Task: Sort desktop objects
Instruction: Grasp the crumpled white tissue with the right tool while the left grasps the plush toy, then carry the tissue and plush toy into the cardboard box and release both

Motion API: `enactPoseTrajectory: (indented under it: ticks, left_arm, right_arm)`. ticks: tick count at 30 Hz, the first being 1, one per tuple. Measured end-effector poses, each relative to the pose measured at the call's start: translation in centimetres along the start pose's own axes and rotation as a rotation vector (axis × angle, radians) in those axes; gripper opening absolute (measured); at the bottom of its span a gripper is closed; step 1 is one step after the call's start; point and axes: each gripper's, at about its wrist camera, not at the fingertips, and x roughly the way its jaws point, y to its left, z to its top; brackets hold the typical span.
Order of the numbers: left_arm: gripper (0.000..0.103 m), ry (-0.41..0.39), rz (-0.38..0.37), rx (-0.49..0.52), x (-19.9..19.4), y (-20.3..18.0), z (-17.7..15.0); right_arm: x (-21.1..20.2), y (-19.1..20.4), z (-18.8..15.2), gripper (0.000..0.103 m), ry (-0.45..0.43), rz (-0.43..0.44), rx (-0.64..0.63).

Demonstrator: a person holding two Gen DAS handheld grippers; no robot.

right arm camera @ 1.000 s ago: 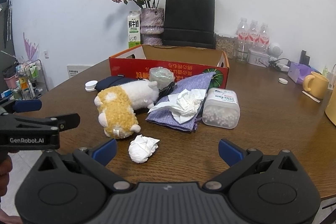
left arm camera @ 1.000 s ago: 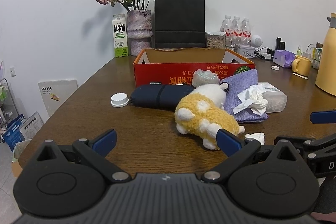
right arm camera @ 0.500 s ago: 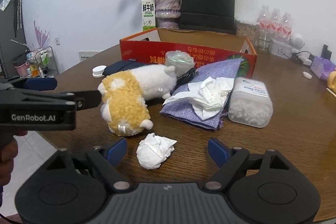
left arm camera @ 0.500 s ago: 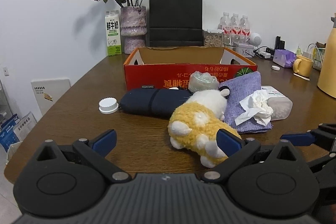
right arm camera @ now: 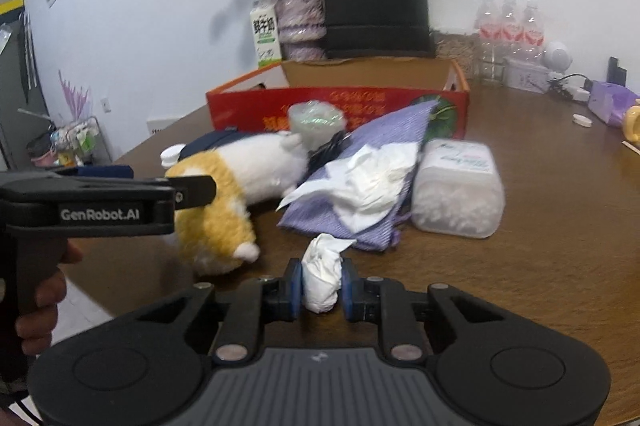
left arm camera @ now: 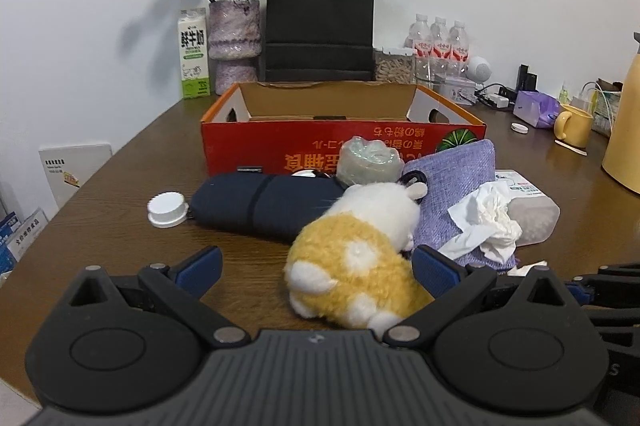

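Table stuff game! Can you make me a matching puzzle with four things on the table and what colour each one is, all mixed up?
Things:
1. plush toy
2. paper bag
3. cardboard box
4. mug

Colours:
A. black
B. yellow
C. orange and white
D. red outside

Pairs: 1-C, 2-A, 3-D, 4-B

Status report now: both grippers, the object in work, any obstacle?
Right gripper just closed, fingers pinching crumpled tissue. Left gripper open, plush toy between its fingers, not gripped. Red box behind clutter.
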Motion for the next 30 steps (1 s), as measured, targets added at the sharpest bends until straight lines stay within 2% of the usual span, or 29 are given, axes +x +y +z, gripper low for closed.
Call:
enactPoseTrajectory:
  ticks: [11,14,17,21,30]
  left_arm:
    - [0.1,0.073,-0.009,-0.003,3.3,-0.6,0.5]
    - [0.093,0.093,-0.033,-0.006,3.7,-0.6,0.5]
    - [0.076,0.122,-0.078,-0.031,4.1,-0.4,0.4]
    - [0.07,0.121,-0.08,-0.047,3.9,-0.4,0.3]
    - [0.069,0.106,-0.065,-0.078,2.5,0.3,0.2]
  right_arm:
    - [0.3,-1.4,0.5,0.019,-0.013,-0.006,0.015]
    - [0.3,-1.5,0.5,0.019,-0.012,-0.003,0.02]
    - [0.0,-1.6,0.5,0.02,-0.021,0.002,0.02]
    - [-0.4,-1.6,0.5,0.02,-0.03,0.006,0.023]
    - [-1.5,-1.1,0.4,0.02,-0.057,0.013,0.019]
